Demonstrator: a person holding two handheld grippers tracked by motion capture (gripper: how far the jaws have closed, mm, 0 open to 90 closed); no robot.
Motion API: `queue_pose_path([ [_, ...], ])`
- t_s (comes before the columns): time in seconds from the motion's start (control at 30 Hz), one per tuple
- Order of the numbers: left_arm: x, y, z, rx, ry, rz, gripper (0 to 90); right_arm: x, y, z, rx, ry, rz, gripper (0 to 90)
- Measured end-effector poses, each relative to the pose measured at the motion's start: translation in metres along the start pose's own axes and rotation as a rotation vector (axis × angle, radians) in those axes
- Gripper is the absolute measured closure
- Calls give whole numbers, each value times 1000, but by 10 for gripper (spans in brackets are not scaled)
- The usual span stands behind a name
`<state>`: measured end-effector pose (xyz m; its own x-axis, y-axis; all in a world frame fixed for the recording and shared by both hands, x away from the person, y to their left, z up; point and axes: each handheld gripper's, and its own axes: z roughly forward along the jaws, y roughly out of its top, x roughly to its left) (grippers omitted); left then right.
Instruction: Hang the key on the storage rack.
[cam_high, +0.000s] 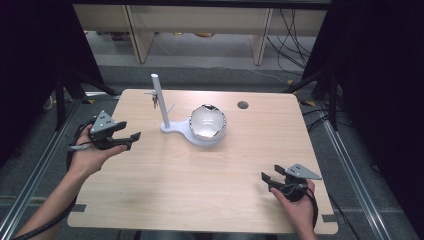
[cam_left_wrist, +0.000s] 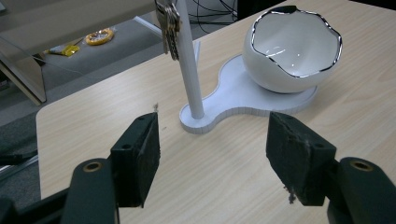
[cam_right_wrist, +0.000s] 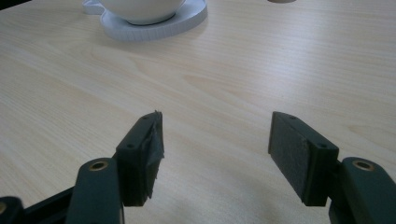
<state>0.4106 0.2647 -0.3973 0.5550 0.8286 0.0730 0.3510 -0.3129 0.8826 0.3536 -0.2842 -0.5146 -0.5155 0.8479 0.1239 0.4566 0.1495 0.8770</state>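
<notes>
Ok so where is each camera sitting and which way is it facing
High view: above the table's near side, looking forward and down at the table; both forearms, left gripper and right gripper show.
Left gripper view: on the left gripper, facing the post, keys and bowl; its open jaws show.
Right gripper view: on the right gripper, low over the table, facing the bowl's stand; its open jaws show.
Shared: all three show the stand.

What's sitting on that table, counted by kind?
White stand with upright pole: 1
White bowl with jagged silver rim: 1
Bunch of keys hanging on the pole: 1
Handheld grippers: 2, left, right
Total: 5
</notes>
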Motion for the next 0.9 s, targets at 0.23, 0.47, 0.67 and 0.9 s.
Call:
queue_pose_path([
  [0.23, -4, -18, -9, -45, 16, -46, 347, 0, 0, 0, -1, -7, 4, 367],
  [0.47, -8, -38, -15, -47, 29, -70, 347, 1, 0, 0, 1, -7, 5, 365],
  [0.67, -13, -58, -17, -72, 36, -132, 342, 0, 0, 0, 0, -10, 3, 364],
  [0.9, -22, -90, -14, -82, 52, -189, 342, 1, 0, -1, 2, -14, 9, 364],
])
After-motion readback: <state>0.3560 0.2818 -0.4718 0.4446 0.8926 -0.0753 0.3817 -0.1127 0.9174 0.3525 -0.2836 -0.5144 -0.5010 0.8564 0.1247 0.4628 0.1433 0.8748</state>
